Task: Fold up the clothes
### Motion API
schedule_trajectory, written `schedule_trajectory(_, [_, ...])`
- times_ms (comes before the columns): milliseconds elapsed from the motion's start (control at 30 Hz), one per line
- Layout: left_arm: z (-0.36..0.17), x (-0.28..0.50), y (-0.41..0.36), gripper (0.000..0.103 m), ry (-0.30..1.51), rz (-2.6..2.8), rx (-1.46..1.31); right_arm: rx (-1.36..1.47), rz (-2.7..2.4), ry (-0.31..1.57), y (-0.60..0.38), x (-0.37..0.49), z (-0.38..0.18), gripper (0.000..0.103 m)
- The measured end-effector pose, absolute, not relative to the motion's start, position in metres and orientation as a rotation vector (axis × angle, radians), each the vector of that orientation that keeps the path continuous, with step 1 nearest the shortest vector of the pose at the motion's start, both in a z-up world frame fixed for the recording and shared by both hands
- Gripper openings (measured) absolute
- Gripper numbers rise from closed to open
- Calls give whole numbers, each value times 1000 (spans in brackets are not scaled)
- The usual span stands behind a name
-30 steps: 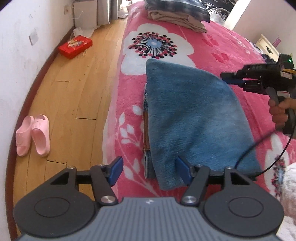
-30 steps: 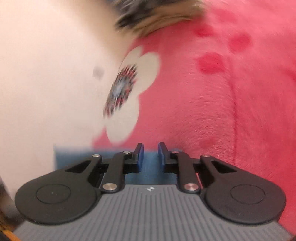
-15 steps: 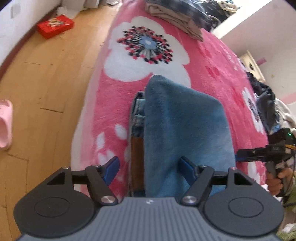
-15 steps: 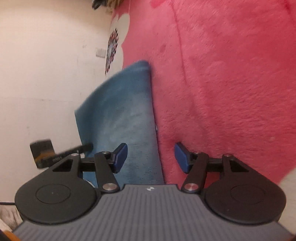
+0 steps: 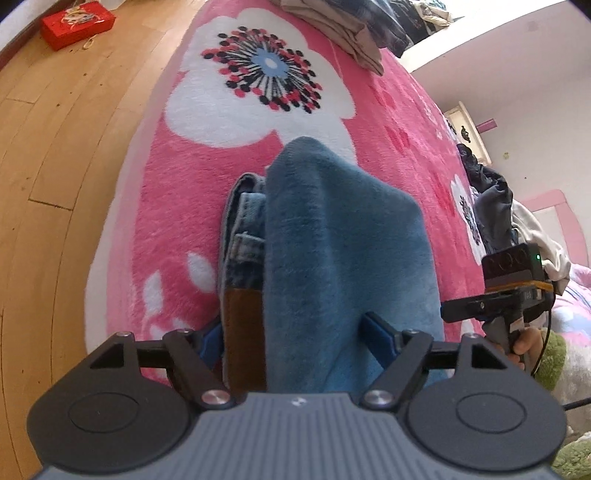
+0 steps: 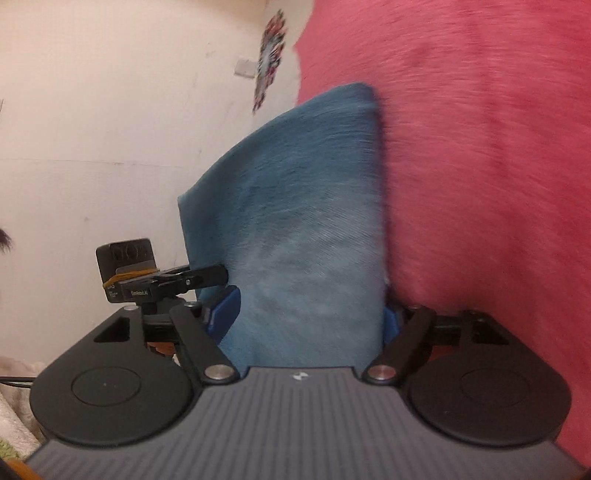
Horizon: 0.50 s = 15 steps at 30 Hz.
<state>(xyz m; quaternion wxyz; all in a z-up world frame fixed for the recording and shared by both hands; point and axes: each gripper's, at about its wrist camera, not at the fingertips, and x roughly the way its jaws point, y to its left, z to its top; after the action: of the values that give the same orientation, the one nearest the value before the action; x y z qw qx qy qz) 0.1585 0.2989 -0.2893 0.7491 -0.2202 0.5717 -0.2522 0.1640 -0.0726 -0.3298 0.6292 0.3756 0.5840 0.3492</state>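
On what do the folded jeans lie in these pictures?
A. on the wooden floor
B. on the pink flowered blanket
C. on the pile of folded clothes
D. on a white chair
B: the folded jeans rest on the pink flowered blanket, between the open jaws of the left gripper.

I'm working in a home bedroom: a bed under a fluffy pink blanket (image 5: 155,206) printed with big white flowers, a wooden plank floor (image 5: 55,155) beside it, folded clothes (image 5: 343,33) stacked at its far end, a red box (image 5: 75,24) lying by the wall.
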Motion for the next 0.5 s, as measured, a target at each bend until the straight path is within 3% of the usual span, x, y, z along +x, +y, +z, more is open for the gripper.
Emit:
schedule_trajectory(133, [-292, 157, 297, 79, 1242, -525, -521, 865, 803, 1308, -56, 173, -336, 81])
schedule_trajectory(200, [-290, 156, 297, 76, 1249, -506, -535, 871, 793, 1297, -59, 168, -332, 70])
schedule_trajectory(267, [-287, 156, 297, 71, 1255, -487, -546, 881, 771, 1306, -66, 172, -332, 43])
schedule_trajectory(300, [-285, 156, 296, 70, 1256, -480, -548, 895, 773, 1304, -71, 172, -332, 38])
schedule_trajectory(500, [-268, 157, 283, 64, 1282, -455, -546, 892, 832, 1272, -83, 176, -320, 26])
